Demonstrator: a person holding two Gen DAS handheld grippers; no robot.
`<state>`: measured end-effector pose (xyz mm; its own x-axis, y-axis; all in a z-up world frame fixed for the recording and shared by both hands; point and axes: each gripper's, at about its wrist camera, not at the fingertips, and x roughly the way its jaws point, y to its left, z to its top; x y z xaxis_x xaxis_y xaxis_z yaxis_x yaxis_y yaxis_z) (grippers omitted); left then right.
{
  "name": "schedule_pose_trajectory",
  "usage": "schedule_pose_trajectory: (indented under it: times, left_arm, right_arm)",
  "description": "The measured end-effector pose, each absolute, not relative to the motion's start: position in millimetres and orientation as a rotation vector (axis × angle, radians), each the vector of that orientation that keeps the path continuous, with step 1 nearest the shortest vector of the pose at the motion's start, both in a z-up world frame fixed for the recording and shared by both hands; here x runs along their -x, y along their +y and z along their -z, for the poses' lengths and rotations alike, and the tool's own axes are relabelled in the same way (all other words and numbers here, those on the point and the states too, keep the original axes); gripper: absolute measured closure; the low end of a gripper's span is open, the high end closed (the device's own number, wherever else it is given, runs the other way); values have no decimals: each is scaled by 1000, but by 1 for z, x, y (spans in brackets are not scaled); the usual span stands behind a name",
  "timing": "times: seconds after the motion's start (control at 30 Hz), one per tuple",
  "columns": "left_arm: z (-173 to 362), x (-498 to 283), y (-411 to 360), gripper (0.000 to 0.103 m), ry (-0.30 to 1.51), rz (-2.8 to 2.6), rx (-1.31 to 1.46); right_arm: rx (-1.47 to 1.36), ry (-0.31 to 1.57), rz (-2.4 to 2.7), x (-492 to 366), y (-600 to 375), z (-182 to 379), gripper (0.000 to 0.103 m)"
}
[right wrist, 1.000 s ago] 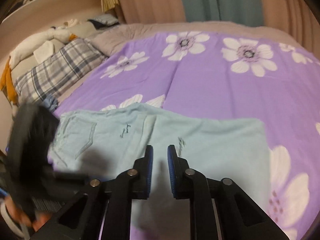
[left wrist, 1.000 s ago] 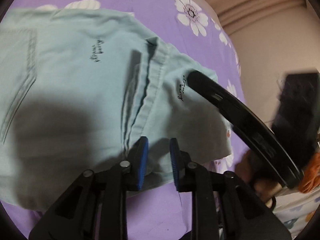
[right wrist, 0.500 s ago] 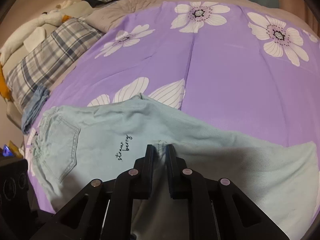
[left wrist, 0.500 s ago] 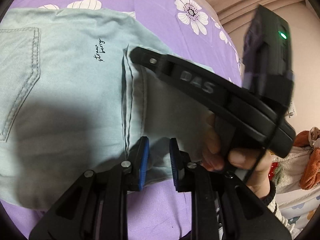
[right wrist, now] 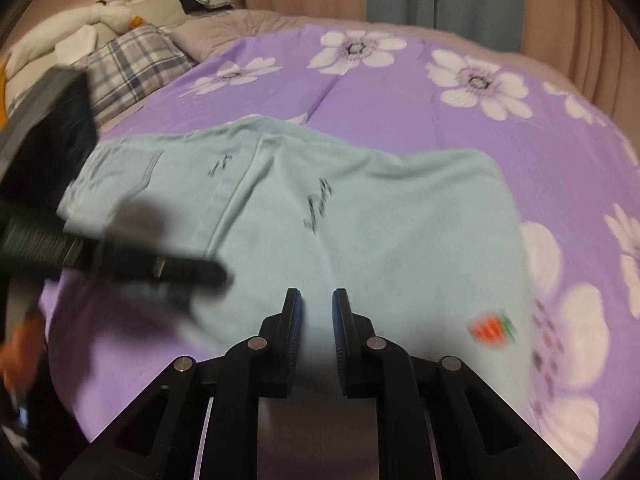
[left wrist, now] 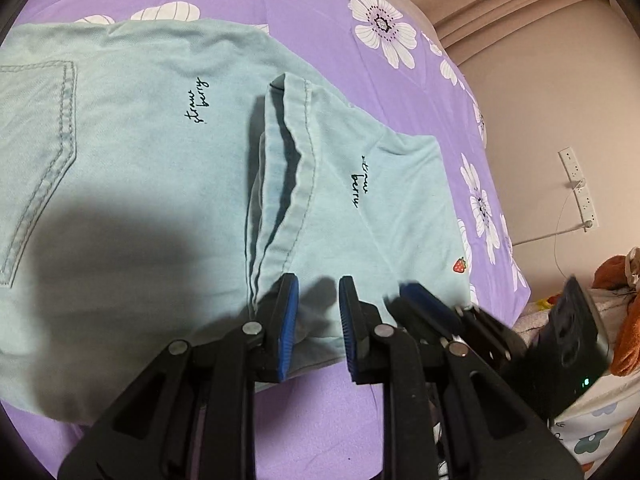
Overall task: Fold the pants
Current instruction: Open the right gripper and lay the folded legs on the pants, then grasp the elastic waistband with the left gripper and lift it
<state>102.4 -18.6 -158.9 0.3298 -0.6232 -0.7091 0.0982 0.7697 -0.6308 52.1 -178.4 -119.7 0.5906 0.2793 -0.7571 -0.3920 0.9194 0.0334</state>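
One view alone shows the pants' (left wrist: 160,184) pocket (left wrist: 36,152) sharply; both hand-held grippers stand narrow.

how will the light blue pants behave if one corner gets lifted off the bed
Likely floppy: the pants lie in soft folds, with the hem layers gaping. The rest would probably drag across the purple sheet rather than lift flat. Probably light, since the cloth looks thin.
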Motion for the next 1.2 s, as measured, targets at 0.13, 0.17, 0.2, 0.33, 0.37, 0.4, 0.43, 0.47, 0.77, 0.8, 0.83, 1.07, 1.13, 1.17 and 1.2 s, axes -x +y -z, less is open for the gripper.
schedule_pose_trajectory:
  times: [0.13,0.17,0.2,0.33,0.37,0.4,0.43,0.47,0.77,0.8,0.83,1.07,1.13,1.17,1.2]
  left_arm:
    - [155,-95,-18,83,1141,503,528]
    - [152,-91,-16,82,1143,507,523]
    - [151,-88,-15,82,1145,510,519]
    - [138,-64,-1,63,1116,499,484]
    - [131,-55,7,60,1083,488,468]
    - [128,-49,14,53,1064,481,471]
    - [124,-43,22,47,1047,474,483]
    - [122,-38,31,46,1032,465,499]
    - [135,-1,116,42,967,287,706]
    - [141,1,125,42,965,258,733]
    - [144,3,131,42,965,237,751]
    - [158,8,167,42,897,159,930]
    - [158,10,175,42,871,134,958]
    - [159,10,179,42,862,130,979]
    - [160,9,183,42,850,121,1003]
  right_arm:
    - [91,858,-367,-37,-192,115,85]
    - [94,861,-364,-34,-191,113,84]
    - [102,866,-362,-32,-191,112,79]
    - [147,944,-348,-20,-184,118,67]
    - [139,929,-351,-16,-186,116,67]
    - [119,911,-367,-12,-187,112,67]
    - [93,890,-389,-8,-188,106,67]
    - [76,870,-405,-7,-188,100,67]
    - [-14,792,-472,-21,-163,77,67]
    - [-11,795,-482,-23,-157,78,67]
    - [-5,796,-488,-18,-153,78,67]
    - [80,827,-528,-12,-124,83,67]
    - [90,834,-533,-12,-119,83,67]
    - [94,837,-533,-13,-118,83,67]
    - [98,840,-532,-13,-116,83,67]
